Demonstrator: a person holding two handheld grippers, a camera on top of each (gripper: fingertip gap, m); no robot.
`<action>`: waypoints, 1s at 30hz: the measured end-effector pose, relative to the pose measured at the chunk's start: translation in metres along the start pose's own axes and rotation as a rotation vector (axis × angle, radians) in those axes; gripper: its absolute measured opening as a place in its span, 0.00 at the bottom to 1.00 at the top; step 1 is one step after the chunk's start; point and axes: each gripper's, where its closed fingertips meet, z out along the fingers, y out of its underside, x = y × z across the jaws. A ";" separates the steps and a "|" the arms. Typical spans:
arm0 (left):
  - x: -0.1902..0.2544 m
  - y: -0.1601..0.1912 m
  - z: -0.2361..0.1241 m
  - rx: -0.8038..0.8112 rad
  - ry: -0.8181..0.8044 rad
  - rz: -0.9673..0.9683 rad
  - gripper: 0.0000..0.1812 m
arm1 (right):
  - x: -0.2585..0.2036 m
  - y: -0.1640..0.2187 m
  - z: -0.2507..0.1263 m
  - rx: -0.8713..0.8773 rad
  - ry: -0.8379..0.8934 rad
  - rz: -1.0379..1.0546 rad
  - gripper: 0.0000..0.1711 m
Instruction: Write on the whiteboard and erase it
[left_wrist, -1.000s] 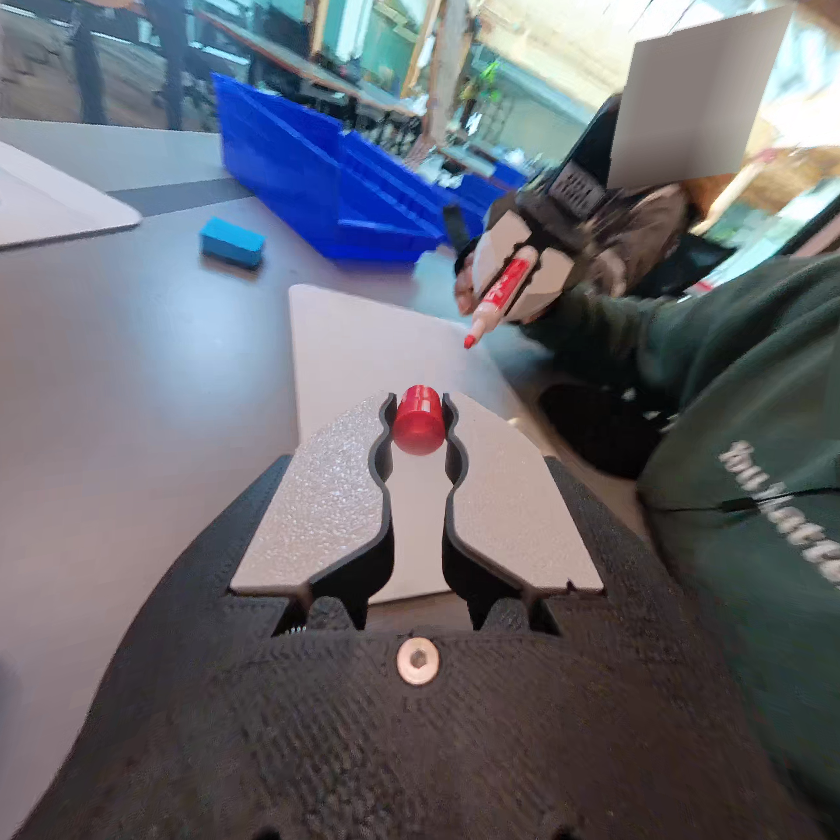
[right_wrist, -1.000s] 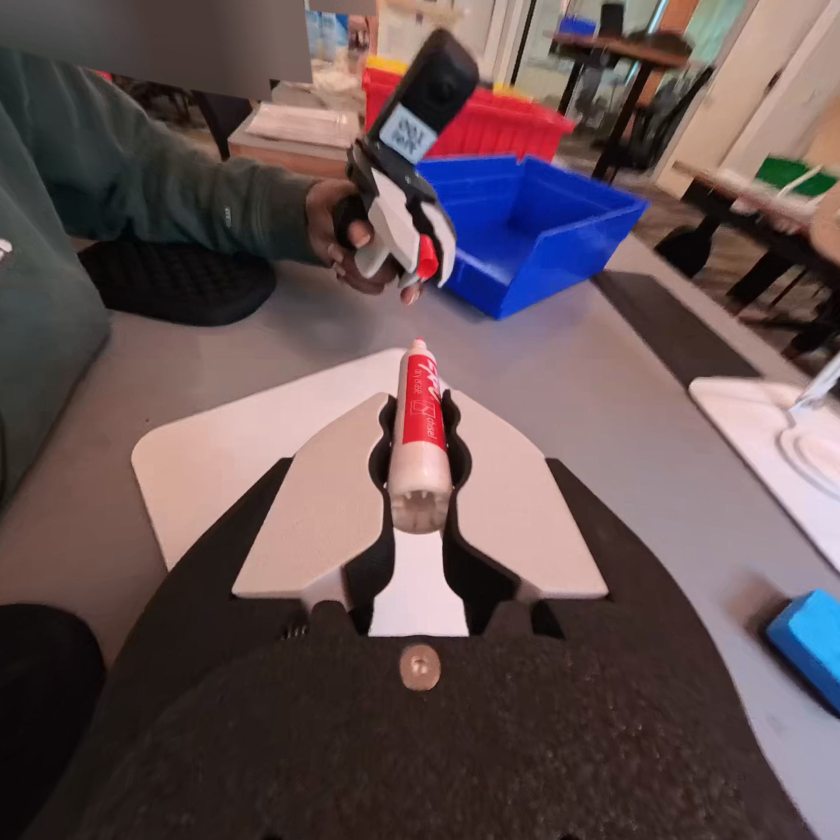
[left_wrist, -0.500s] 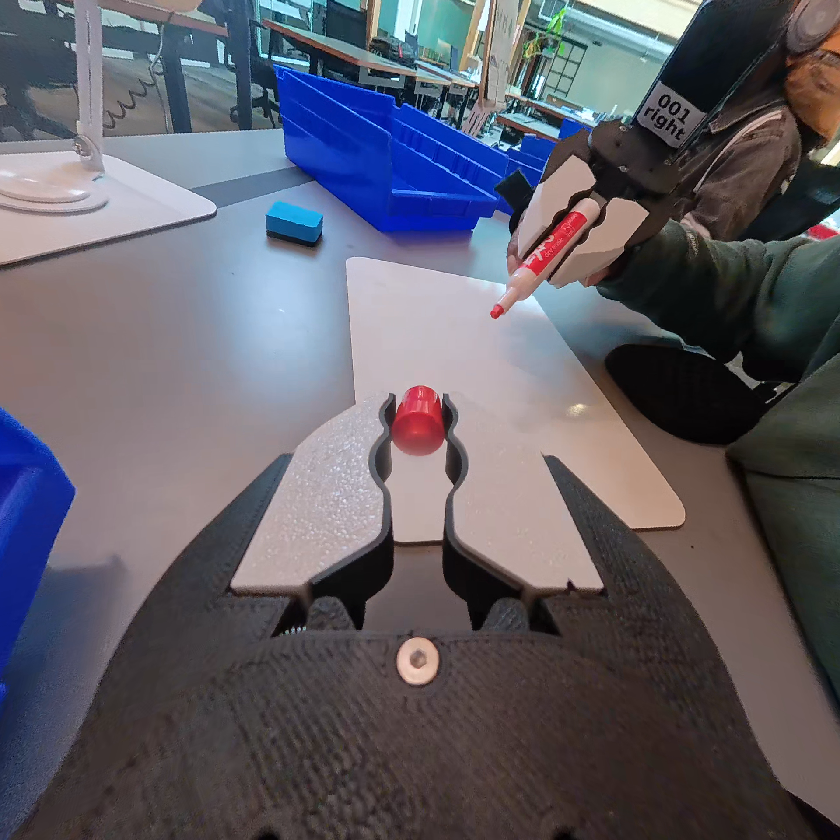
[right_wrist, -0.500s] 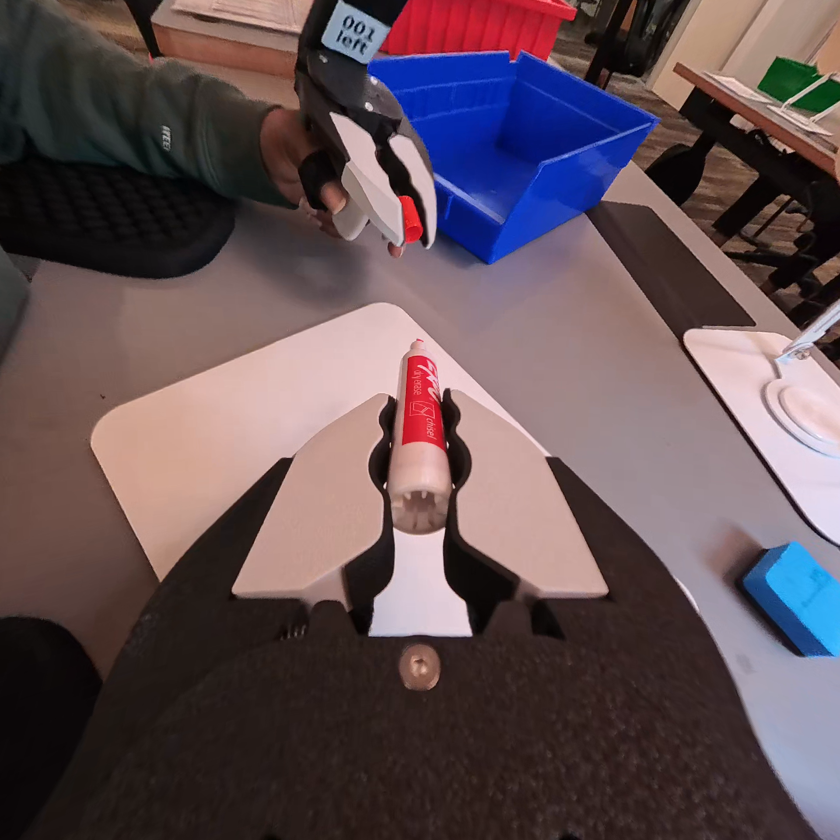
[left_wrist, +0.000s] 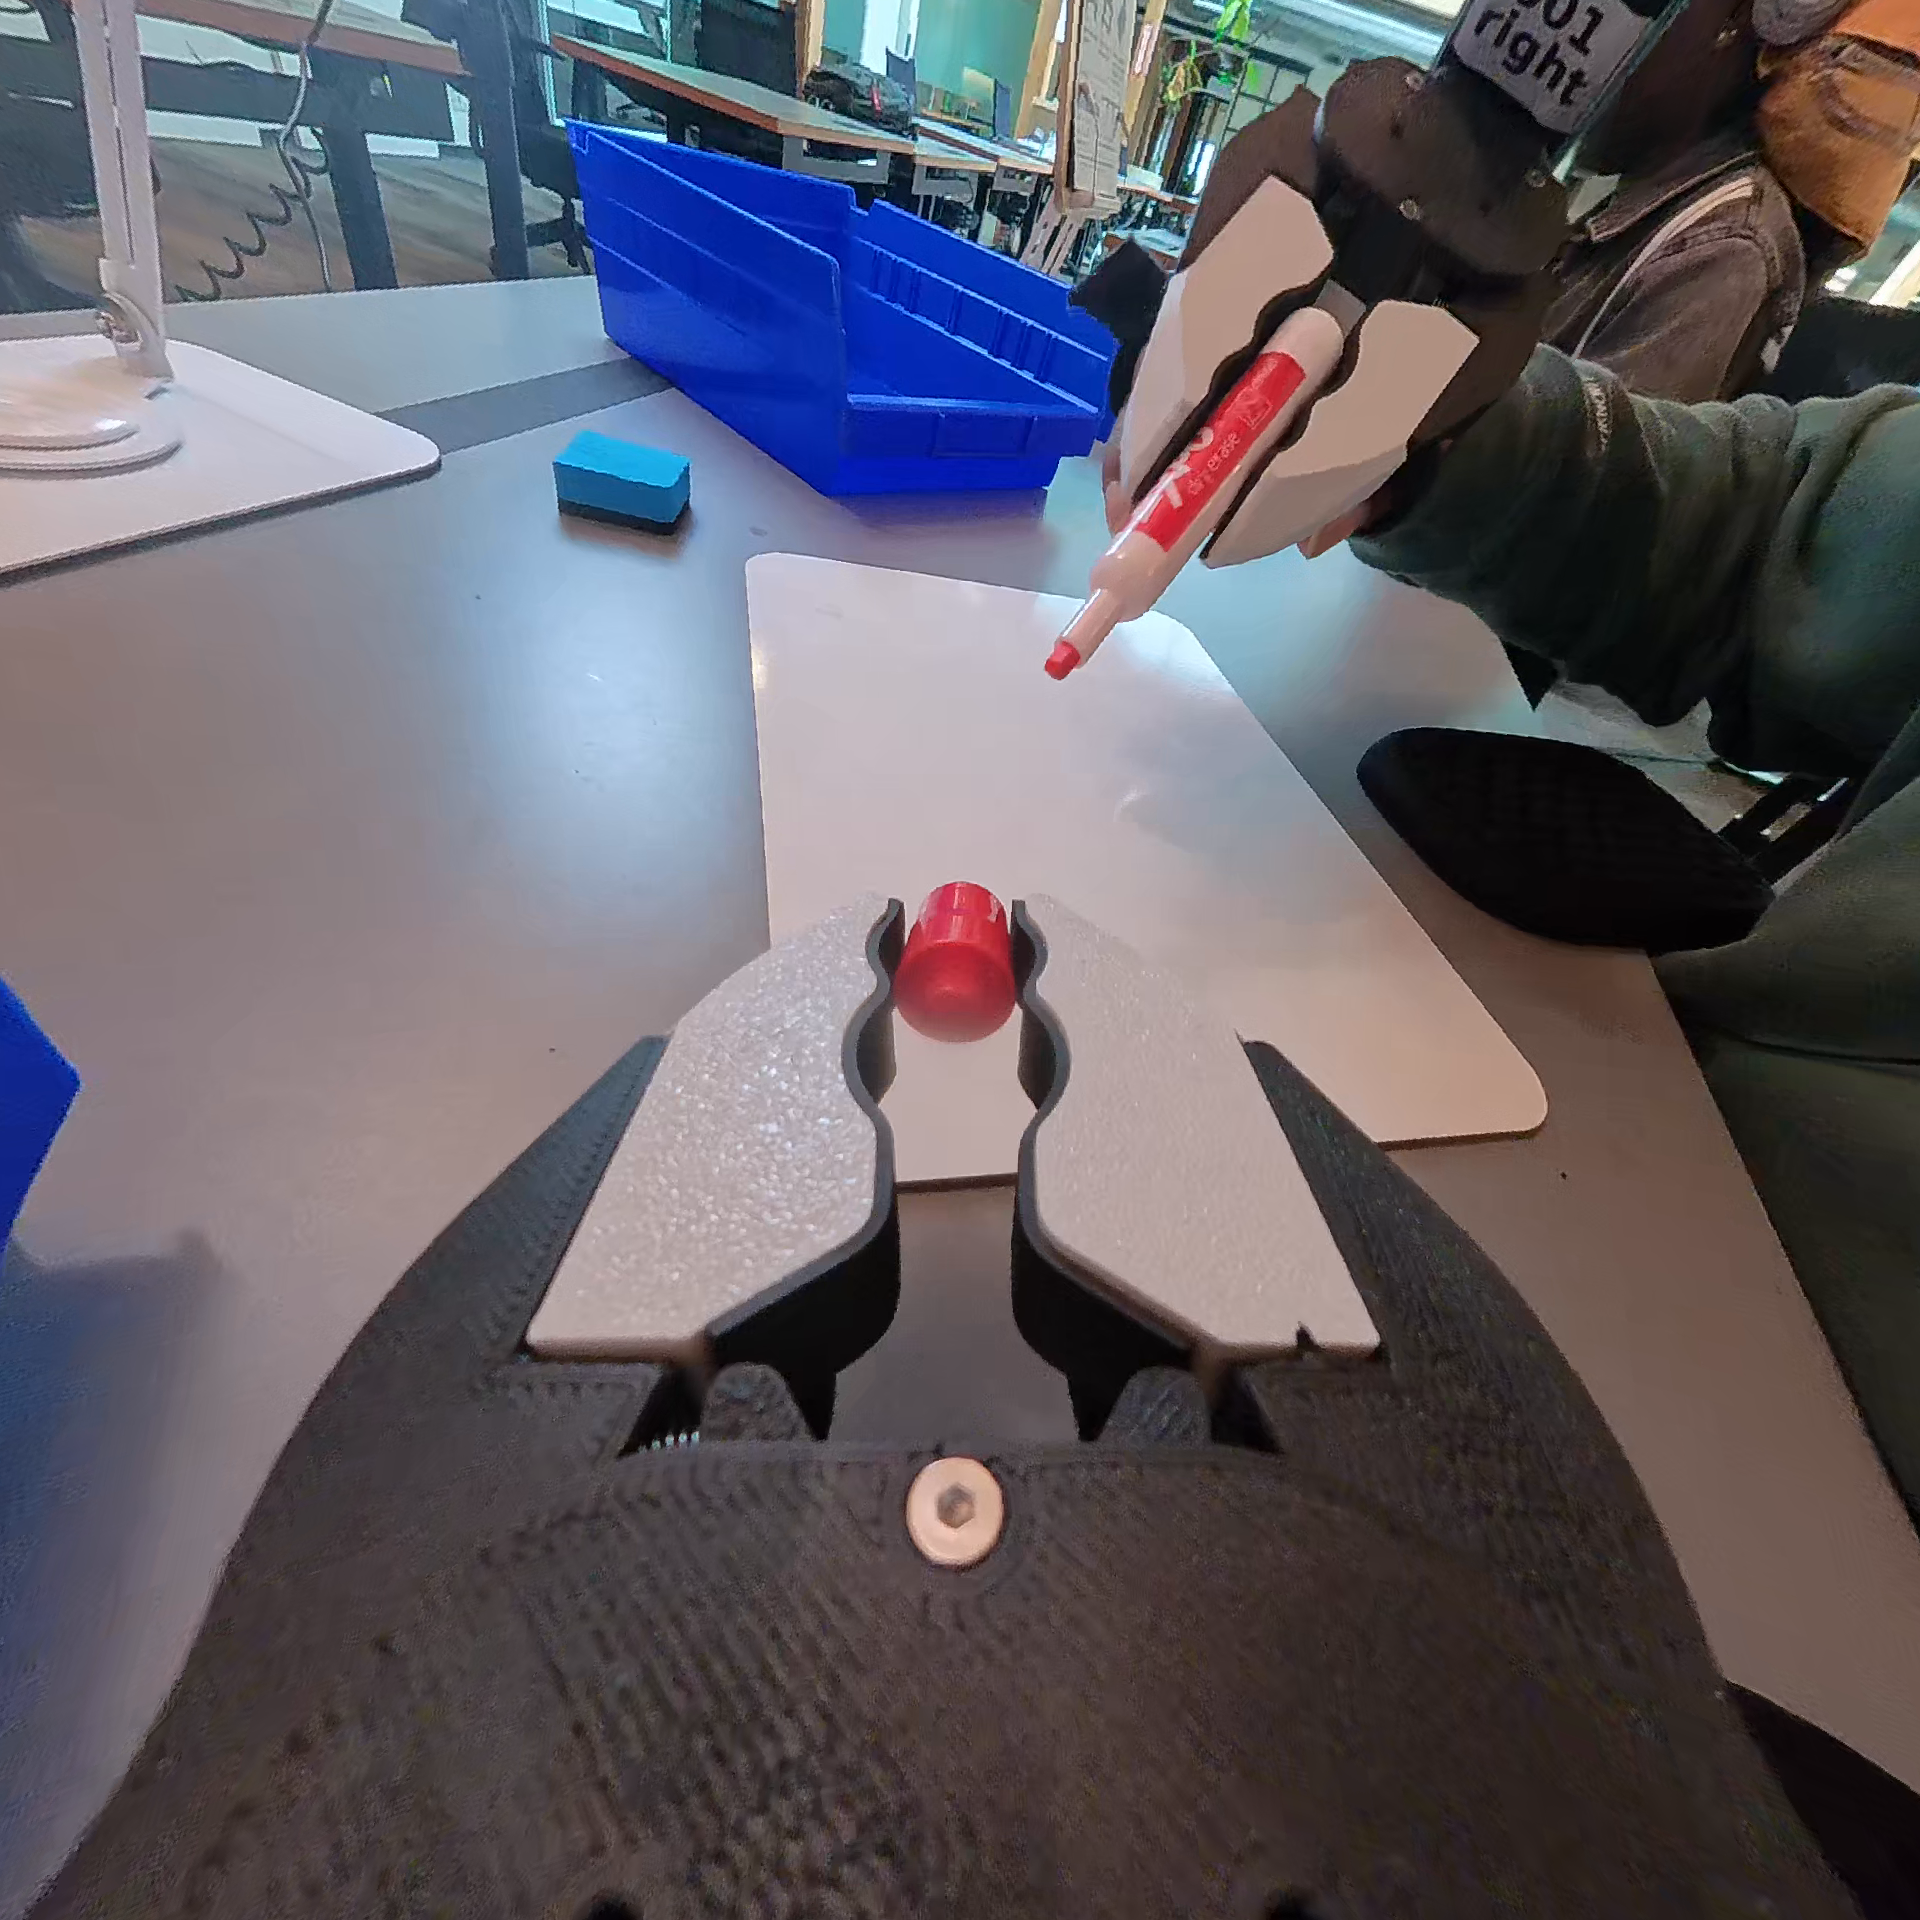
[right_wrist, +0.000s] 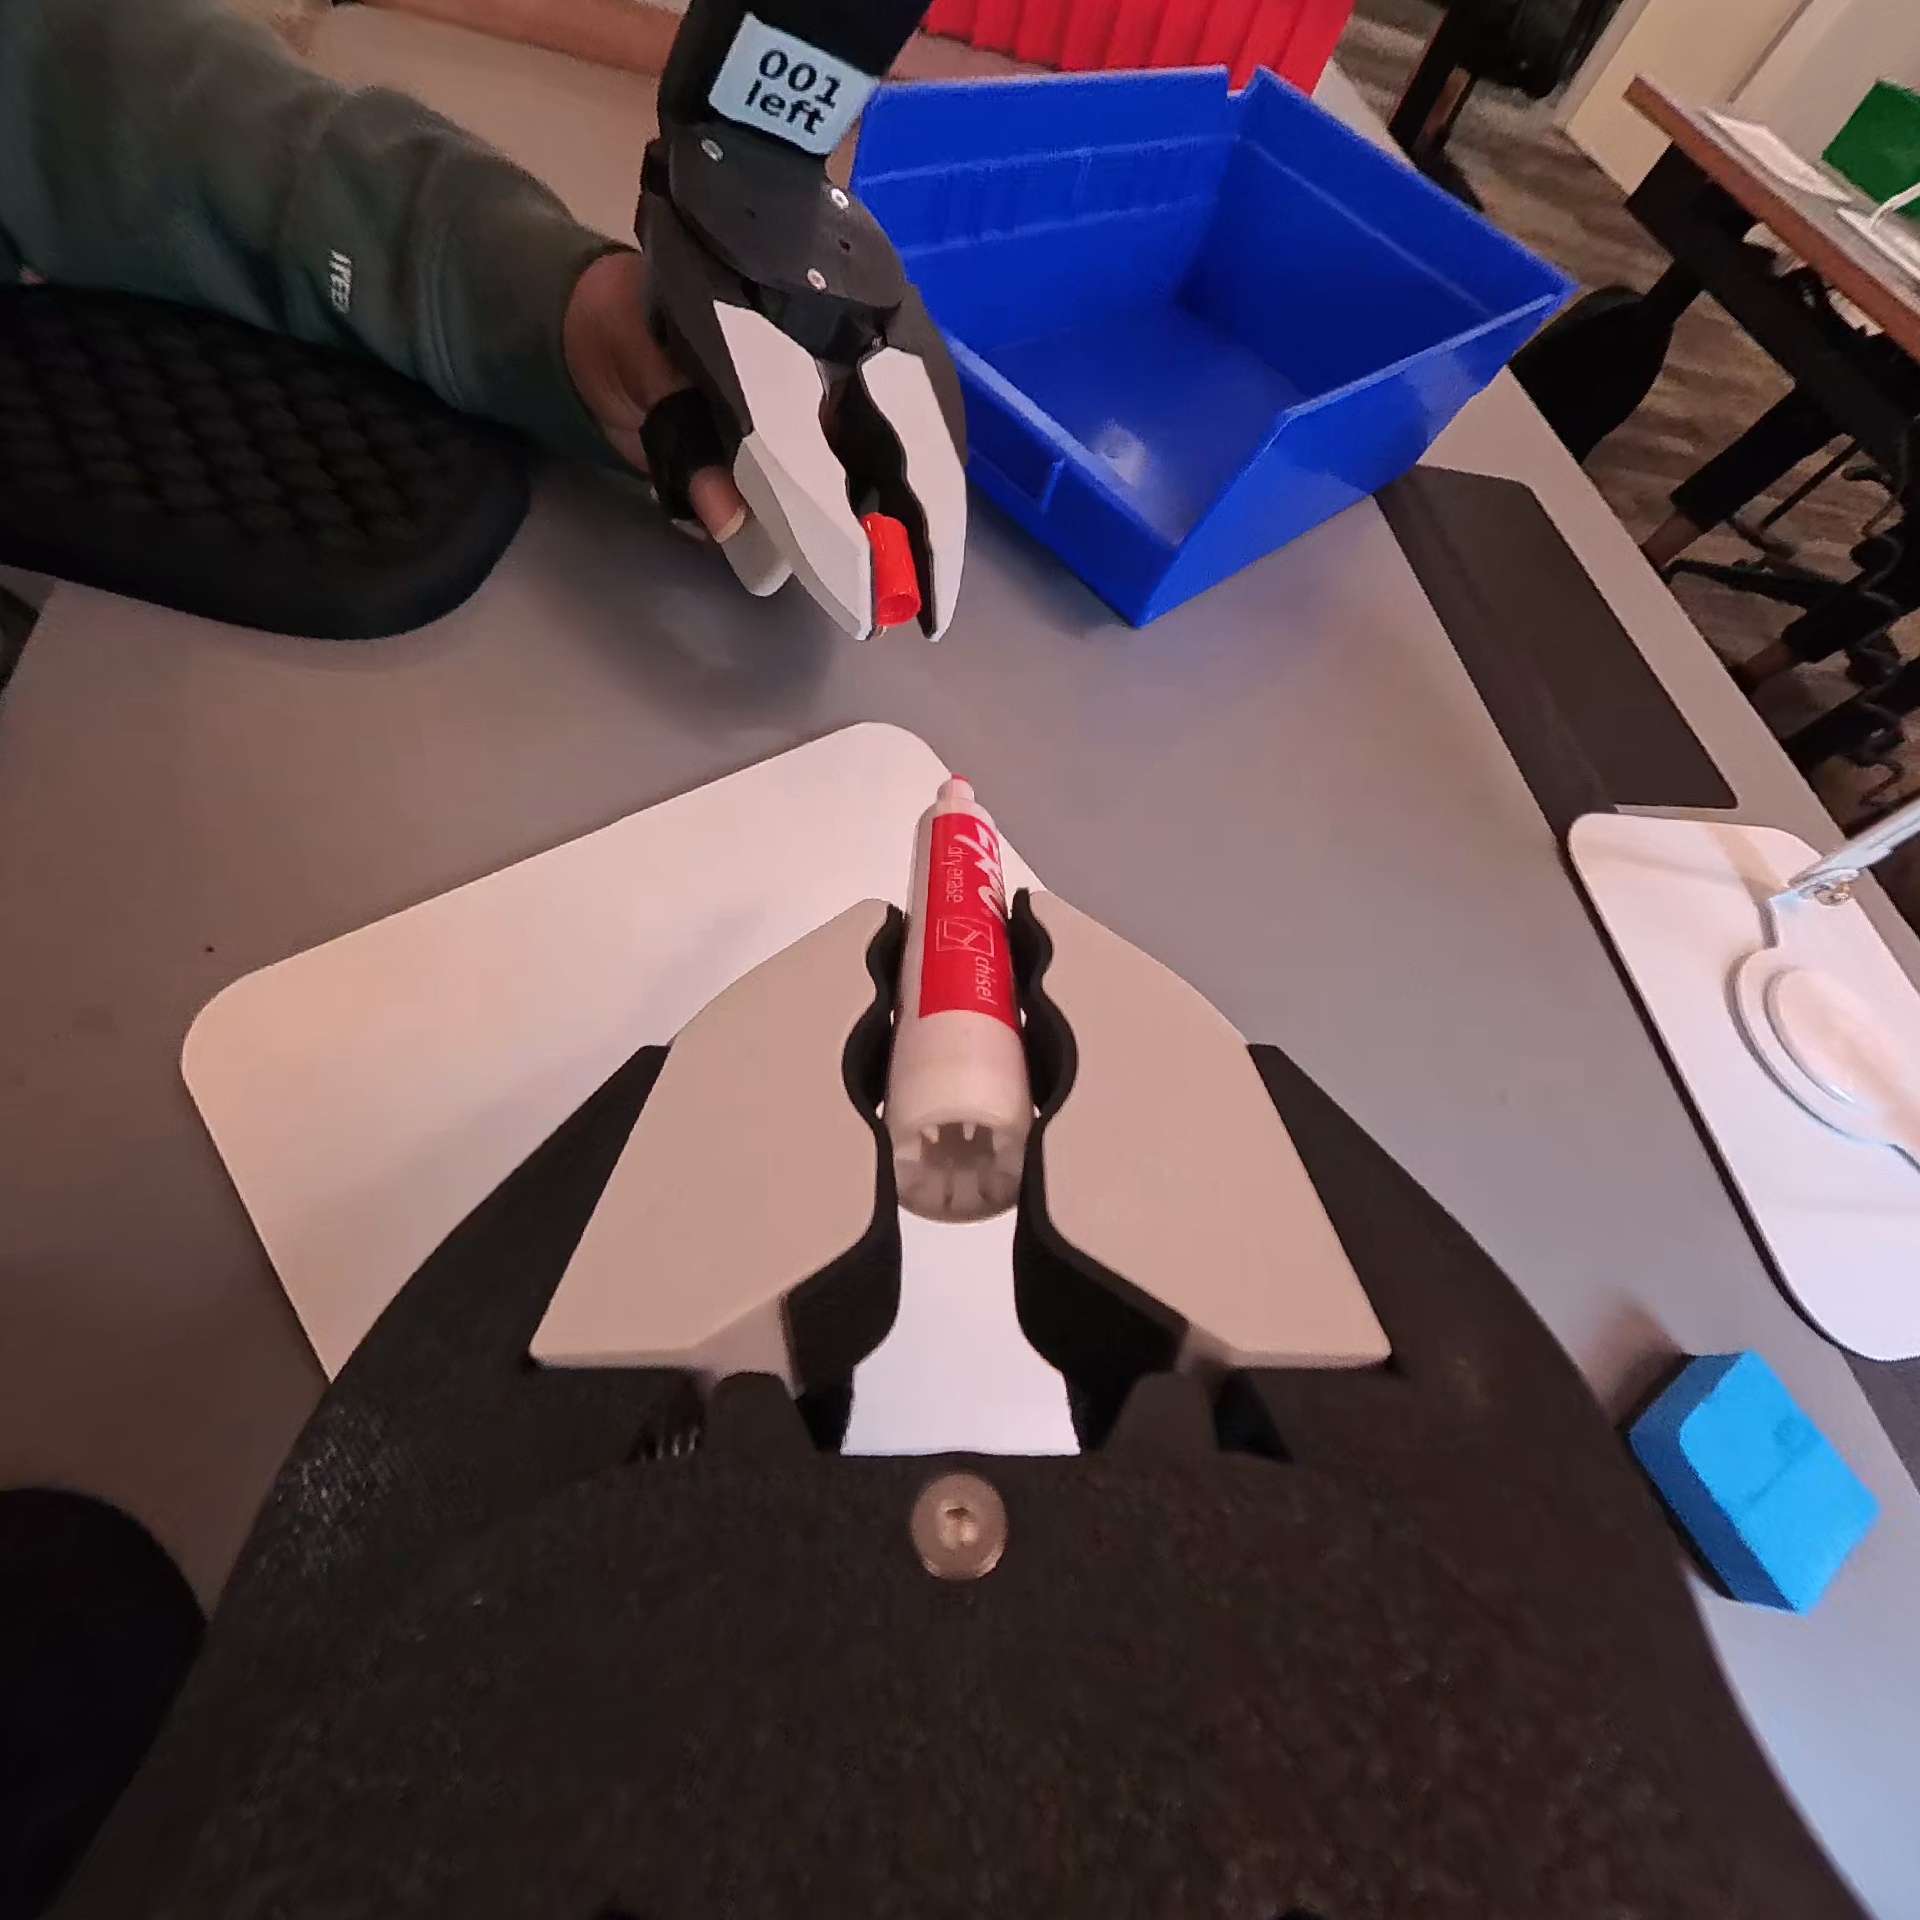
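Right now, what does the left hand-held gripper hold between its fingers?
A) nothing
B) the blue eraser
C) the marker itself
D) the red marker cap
D: the left hand-held gripper is shut on the red marker cap, while the uncapped marker sits in the right hand-held gripper.

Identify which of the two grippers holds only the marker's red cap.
The left gripper: its jaws pinch just the red cap. The right gripper grips the uncapped marker instead.
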 end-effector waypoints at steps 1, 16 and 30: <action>0.000 0.000 0.000 0.005 0.001 0.000 0.11 | 0.000 0.000 0.002 -0.019 -0.010 -0.003 0.12; 0.008 -0.005 -0.002 0.032 -0.009 0.053 0.11 | -0.004 0.012 0.022 -0.377 -0.206 0.005 0.12; 0.010 -0.005 -0.001 0.033 -0.025 0.099 0.11 | -0.007 0.009 0.035 -0.446 -0.217 0.004 0.12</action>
